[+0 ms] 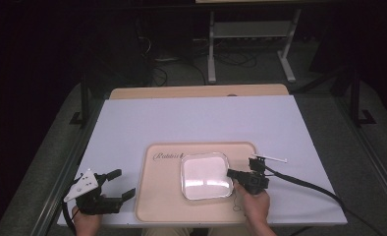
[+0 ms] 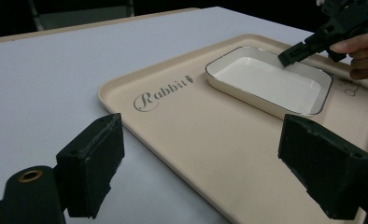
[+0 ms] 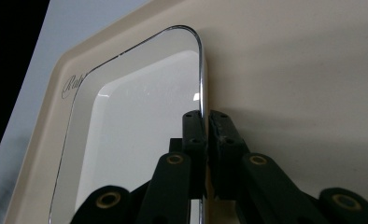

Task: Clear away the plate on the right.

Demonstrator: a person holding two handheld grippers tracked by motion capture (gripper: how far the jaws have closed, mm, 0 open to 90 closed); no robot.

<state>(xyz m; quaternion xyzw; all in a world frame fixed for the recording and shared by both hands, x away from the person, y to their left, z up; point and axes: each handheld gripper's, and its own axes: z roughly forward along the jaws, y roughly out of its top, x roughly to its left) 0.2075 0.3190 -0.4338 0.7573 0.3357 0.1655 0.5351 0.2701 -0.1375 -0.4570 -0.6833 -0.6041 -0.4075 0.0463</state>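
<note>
Broadly, your desk [image 1: 132, 123] is a white-topped surface with a strip of bare wood along its far edge, and most of what matters sits toward its near edge. There a beige tray [image 1: 157, 196], printed with a looping word near its far left corner, lies flat with its near rim close to the desk's near edge. On the tray, right of its middle, rests a white rectangular dish [image 1: 205, 175] with rounded corners and a thin metallic rim, its right side close to the tray's right rim. Your right gripper [image 1: 231, 173] reaches in from the tray's near right corner, and its jaws are pinched almost together on the dish's right rim; the right gripper view shows the rim running straight down between the two pads [image 3: 194, 140], one inside the dish wall and one outside. Your left gripper [image 1: 118, 184] sits off the tray, by the desk's near left corner, jaws spread wide with nothing between them, pointing across toward the tray's left rim; its view looks over the printed word toward the dish and your other hand [image 2: 362, 51]
</note>
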